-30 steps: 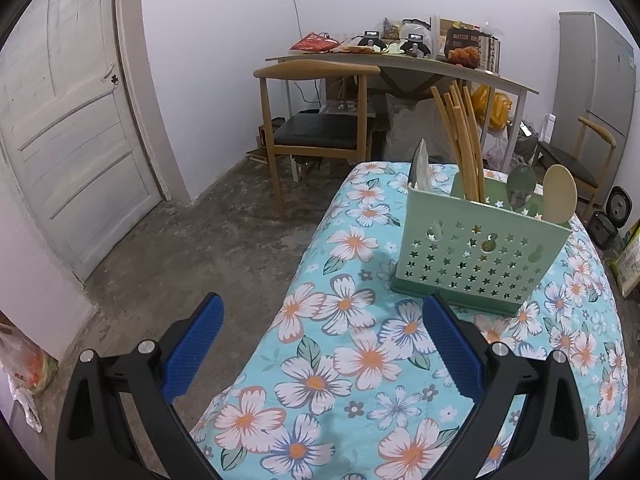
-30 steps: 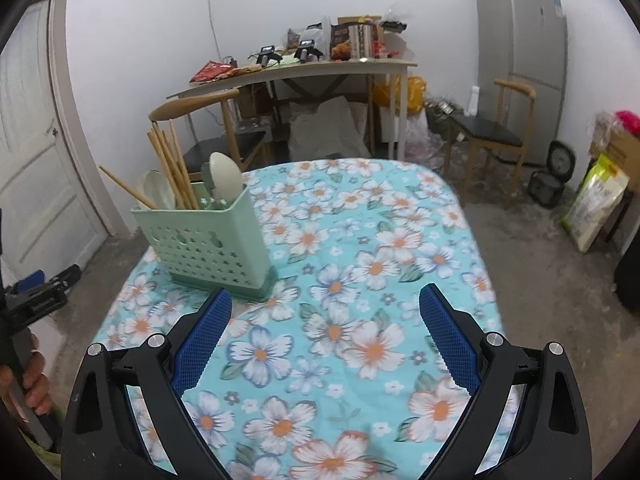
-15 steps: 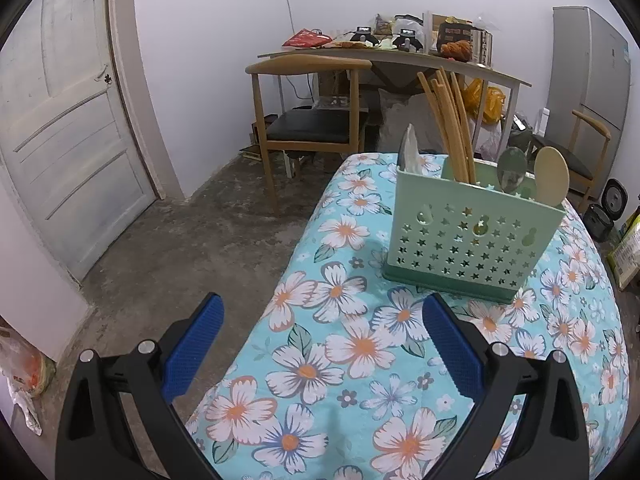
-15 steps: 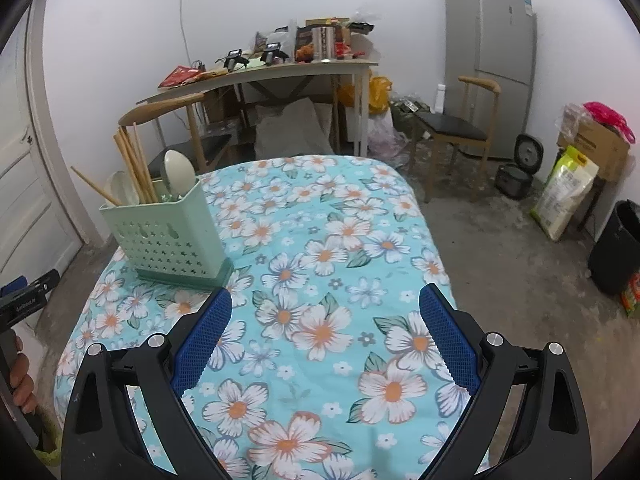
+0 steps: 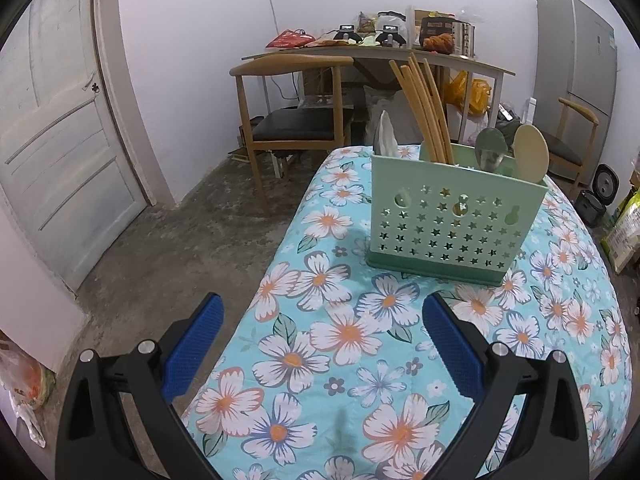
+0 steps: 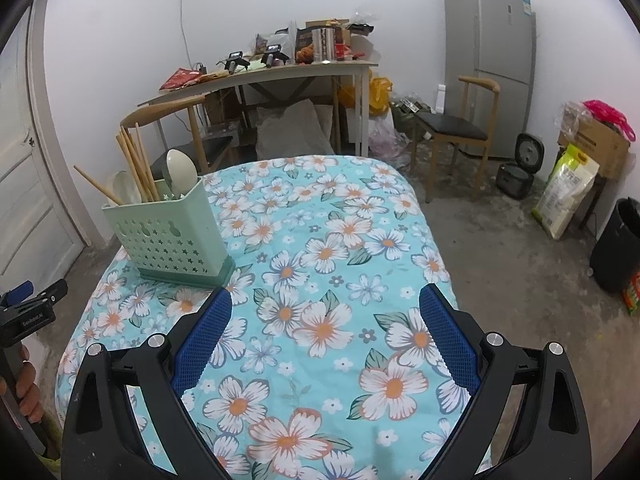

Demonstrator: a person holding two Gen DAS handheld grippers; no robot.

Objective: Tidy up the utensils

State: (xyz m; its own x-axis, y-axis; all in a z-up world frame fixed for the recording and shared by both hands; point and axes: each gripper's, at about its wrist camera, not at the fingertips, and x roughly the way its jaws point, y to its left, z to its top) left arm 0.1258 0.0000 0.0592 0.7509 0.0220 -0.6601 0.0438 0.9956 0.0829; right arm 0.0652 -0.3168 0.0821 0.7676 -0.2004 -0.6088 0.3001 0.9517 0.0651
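A pale green perforated utensil holder [image 5: 452, 224] stands upright on the floral tablecloth [image 5: 340, 340]. It holds several wooden chopsticks [image 5: 424, 108], a white spoon [image 5: 386, 136], a grey spoon [image 5: 491, 148] and a beige spoon [image 5: 531, 152]. My left gripper [image 5: 322, 314] is open and empty, back from the holder at the table's left edge. In the right wrist view the holder [image 6: 168, 236] is at the left, and my right gripper [image 6: 326, 308] is open and empty above the cloth [image 6: 340, 264]. The left gripper also shows in the right wrist view [image 6: 34, 300] at the far left.
A wooden chair [image 5: 292, 120] and a cluttered desk [image 5: 380, 52] stand behind the table. A fridge [image 6: 490, 60], a second chair [image 6: 456, 128], a rice cooker [image 6: 520, 168], a sack [image 6: 566, 192] and a black bin [image 6: 616, 244] are at the right. A door [image 5: 52, 140] is at the left.
Both grippers have drawn back from the holder, which looks farther away in both views. Both stay open and empty. The holder and utensils have not moved.
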